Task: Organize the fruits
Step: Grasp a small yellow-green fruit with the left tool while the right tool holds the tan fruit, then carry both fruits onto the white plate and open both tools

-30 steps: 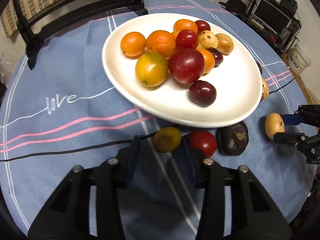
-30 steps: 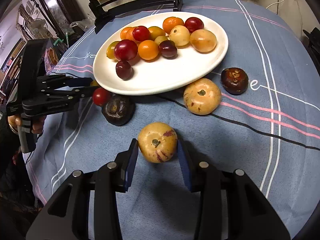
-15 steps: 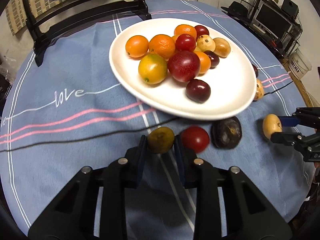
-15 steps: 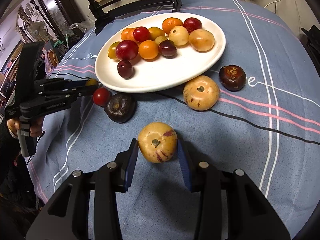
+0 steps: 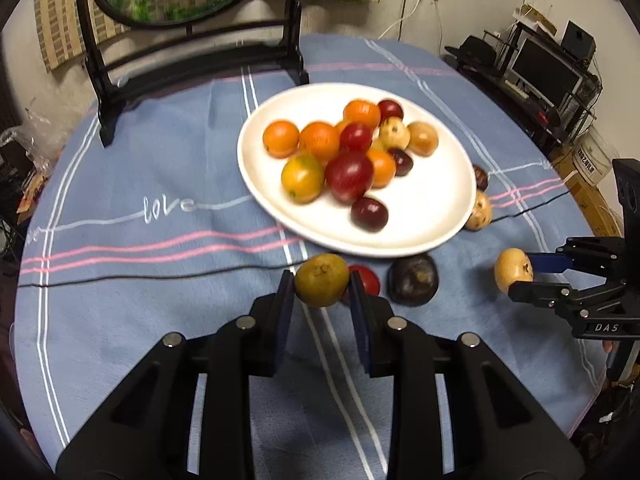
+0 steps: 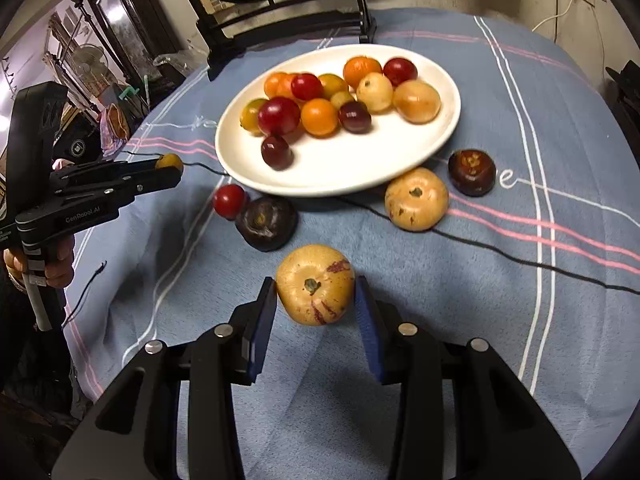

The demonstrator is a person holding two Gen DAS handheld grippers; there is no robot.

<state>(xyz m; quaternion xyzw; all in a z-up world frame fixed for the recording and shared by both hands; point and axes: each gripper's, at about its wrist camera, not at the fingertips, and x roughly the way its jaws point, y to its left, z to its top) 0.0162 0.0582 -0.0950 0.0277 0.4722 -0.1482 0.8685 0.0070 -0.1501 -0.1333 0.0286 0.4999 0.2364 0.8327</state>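
A white plate piled with several orange, red and tan fruits sits mid-table on the blue cloth. My left gripper is shut on a yellow-green citrus fruit, held a little above the cloth just short of the plate's near rim. My right gripper is shut on a tan fruit with red streaks. In the right wrist view the left gripper comes in from the left with the citrus at its tip. The left wrist view shows the right gripper at the right edge.
Loose on the cloth lie a red fruit, a dark purple fruit, a tan fruit and a dark brown fruit, all by the plate. A black stand rises at the far edge.
My left gripper closed on the yellow-green citrus and rose with it, so the plate looks farther off. The right gripper and its tan fruit stayed put.
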